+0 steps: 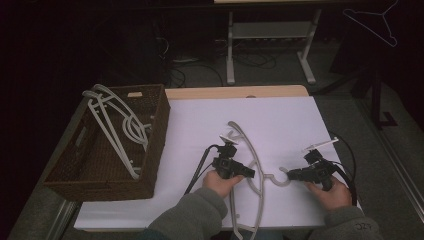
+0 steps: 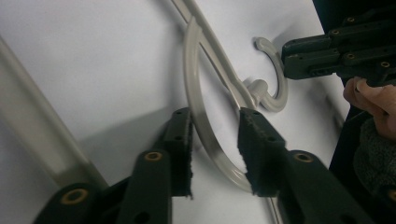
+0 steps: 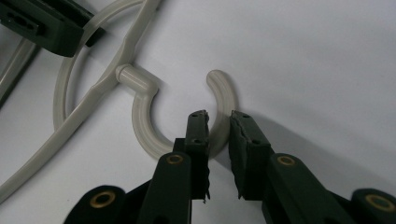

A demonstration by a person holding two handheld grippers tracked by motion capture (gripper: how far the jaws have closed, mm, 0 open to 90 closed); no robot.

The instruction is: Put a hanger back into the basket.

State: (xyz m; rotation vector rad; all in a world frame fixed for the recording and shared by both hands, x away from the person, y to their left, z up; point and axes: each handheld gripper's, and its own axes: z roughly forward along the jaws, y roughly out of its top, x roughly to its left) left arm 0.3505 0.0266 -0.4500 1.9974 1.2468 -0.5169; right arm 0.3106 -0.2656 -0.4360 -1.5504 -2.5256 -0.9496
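A pale plastic hanger [image 1: 248, 145] lies flat on the white table cover, its hook [image 1: 280, 179] pointing right. My left gripper [image 1: 250, 172] is open, and its jaws straddle the hanger's inner curved bar [image 2: 198, 116] without pressing it. My right gripper [image 1: 291, 174] comes in from the right, shut on the hook [image 3: 219, 135], which fills the narrow gap between its pads. In the left gripper view the right gripper [image 2: 286, 60] sits at the hook's tip, held by a hand [image 2: 369, 100].
A brown wicker basket [image 1: 155, 145] stands at the table's left side with several white hangers [image 1: 112, 125] leaning in it. A wire hanger [image 1: 375, 22] hangs at the top right. Behind the table stands a white frame [image 1: 230, 50] on a dark floor.
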